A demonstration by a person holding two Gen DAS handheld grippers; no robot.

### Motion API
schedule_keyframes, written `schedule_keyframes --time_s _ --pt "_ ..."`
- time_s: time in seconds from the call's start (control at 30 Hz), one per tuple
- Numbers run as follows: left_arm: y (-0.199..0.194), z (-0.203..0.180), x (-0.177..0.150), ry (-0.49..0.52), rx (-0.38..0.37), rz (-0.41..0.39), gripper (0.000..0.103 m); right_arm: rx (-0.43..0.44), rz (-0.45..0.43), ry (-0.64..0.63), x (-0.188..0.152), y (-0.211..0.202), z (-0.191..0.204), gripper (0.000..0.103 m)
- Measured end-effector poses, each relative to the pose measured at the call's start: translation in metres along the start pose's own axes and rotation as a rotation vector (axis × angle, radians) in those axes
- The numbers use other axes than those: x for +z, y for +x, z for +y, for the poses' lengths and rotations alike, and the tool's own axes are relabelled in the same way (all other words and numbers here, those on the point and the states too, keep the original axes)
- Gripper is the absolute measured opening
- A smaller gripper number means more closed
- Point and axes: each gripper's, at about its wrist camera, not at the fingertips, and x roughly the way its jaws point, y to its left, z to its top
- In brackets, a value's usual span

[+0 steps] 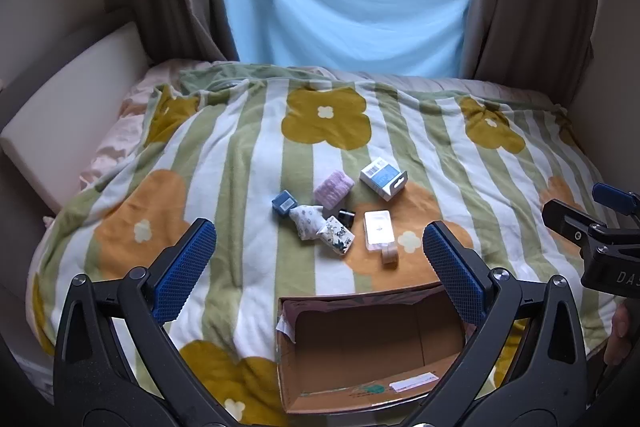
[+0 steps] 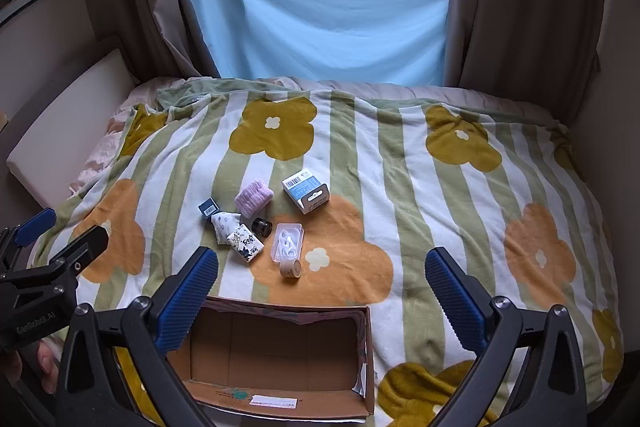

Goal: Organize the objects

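the open cardboard box [image 1: 372,343] sits nearest, empty, low between the left gripper [image 1: 320,263] pads, and in the right wrist view it lies under the left pad of the right gripper [image 2: 322,283]; both sets of jaws stand released, fully spread, holding nothing. the things to organize lie clustered on the flowered blanket [image 1: 240,163] just beyond the box's far rim, well ahead of both pairs of pads and touching neither. they look light: the lilac knitted roll [image 2: 253,197] and the two printed fabric pouches [image 2: 240,235] are soft and should squash, so pinching across the middle seems safest. the blue and white carton [image 2: 306,190], the small dark blue box [image 2: 208,207] and the clear plastic case [image 2: 287,241] are stiff, best taken across their narrow sides, though the case may be slippery. the small dark jar [image 2: 262,225] and the tan tape roll [image 2: 291,267] could roll away on the soft bedding.
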Motion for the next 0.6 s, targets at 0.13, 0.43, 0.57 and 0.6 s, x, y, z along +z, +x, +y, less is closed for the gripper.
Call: schedule_keyframes --time_s 0.13,0.43,0.57,0.6 --pt "-0.002 0.002 0.000 0.006 -0.006 -0.006 0.103 0.003 0.012 0.007 -0.003 -0.004 0.001 0.103" --pt "-0.006 0.000 0.004 0.019 -0.014 -0.018 0.103 0.003 0.019 0.011 -0.002 -0.011 0.003 0.103" --pt "-0.005 0.000 0.002 0.022 -0.023 -0.005 0.103 0.003 0.020 0.013 -0.003 -0.012 0.003 0.103" --pt "-0.005 0.000 0.001 0.024 -0.016 0.001 0.103 0.003 0.021 0.015 -0.005 -0.012 0.003 0.103"
